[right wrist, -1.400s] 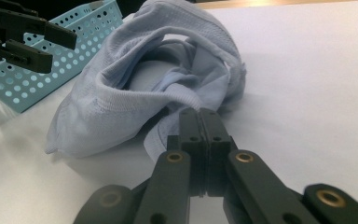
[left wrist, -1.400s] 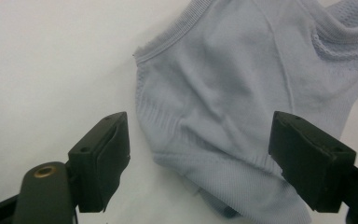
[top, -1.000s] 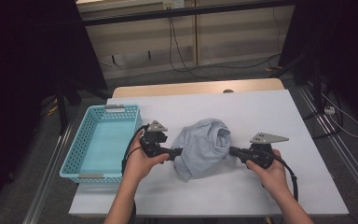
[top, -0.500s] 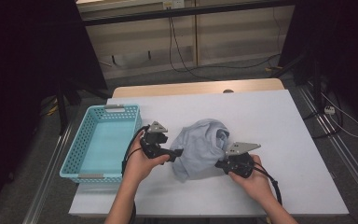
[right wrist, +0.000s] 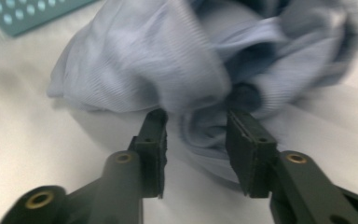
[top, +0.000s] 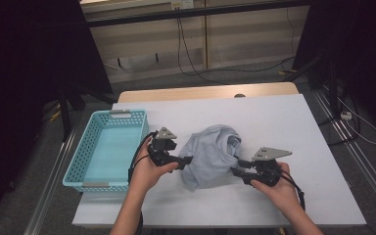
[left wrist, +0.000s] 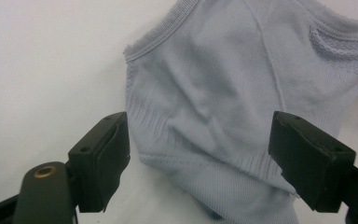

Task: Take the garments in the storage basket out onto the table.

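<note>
A white table (top: 284,127) is seen across the middle of the high view; a blue basket (top: 108,147) is set at its left edge, left of centre in the frame. A crumpled pale blue sweater (top: 210,154) is laid on the table at the centre of the high view, well apart from the basket; its ribbed hem is shown at the lower middle of the left gripper view.

The left gripper (top: 186,161) is held at the sweater's left side, left of centre in the frame; its jaws are spread wide, the hem is framed between them, and no pad is pressed on the cloth. The right gripper (top: 236,171) is held at the sweater's lower right side; its jaws have just been opening and are parted narrowly, with a fold of cloth lying between the fingers (right wrist: 154,140) in the blurred right gripper view, touched by neither pad as far as can be told.
</note>
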Demonstrator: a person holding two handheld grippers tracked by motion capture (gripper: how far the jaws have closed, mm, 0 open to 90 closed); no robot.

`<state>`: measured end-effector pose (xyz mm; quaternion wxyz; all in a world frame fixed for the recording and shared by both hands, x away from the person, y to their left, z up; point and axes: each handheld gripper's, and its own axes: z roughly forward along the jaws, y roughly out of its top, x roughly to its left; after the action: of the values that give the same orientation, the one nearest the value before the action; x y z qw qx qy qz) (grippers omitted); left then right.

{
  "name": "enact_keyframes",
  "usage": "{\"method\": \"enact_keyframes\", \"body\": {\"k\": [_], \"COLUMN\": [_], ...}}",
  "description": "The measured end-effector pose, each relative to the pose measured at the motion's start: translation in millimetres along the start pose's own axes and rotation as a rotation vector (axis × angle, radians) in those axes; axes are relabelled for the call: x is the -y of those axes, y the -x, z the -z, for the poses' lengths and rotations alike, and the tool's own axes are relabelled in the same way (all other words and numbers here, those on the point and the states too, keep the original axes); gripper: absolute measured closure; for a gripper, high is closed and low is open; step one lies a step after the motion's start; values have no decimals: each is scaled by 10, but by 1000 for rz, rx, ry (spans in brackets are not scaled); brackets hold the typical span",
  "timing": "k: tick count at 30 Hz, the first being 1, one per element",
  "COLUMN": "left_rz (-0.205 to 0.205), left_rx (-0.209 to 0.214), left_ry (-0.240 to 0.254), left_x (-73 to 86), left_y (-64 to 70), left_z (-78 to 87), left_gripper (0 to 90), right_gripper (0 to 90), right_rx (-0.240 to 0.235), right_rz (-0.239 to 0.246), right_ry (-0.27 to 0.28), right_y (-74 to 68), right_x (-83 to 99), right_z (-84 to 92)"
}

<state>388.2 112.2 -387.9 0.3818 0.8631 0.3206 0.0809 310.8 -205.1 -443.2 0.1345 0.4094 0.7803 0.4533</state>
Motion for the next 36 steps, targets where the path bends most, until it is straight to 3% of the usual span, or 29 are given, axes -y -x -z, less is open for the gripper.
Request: {"method": "enact_keyframes", "body": {"k": [5,8,13,17,20,21,22,24,32,36], "left_rz": [-2,4,-2,-7,-21,-12,-2,6,11,18], "left_rx": [2,6,0,-12,-19,-5,7,10,54,49], "left_ry": [-1,4,0,-8,-9,-3,1,1,12,27], "left_x": [-9,-8,5,-11,-26,-22,-18,-11,-96,-202], "left_y": [24,27,2,17,36,34,27,10,19,1], "left_z": [1,6,4,1,8,7,7,4,-25,-73], "left_gripper": [211,211,211,211,211,211,211,212,210,210], "right_gripper": [520,512,513,519,566,635,756,833,860,859], "right_rx": [55,90,95,103,118,126,114,84,30,28], "right_rz": [-50,-51,-53,-66,-50,-31,-14,-26,-99,-120], "right_ry": [35,24,0,-65,-96,-101,-110,-105,-43,-32], "right_y": [124,192,237,215,178,167,157,164,232,242], "right_x": [3,15,1,28,43,29,19,25,35,77], "right_z": [136,154,74,-96,-234,-244,-244,-231,-86,-26]}}
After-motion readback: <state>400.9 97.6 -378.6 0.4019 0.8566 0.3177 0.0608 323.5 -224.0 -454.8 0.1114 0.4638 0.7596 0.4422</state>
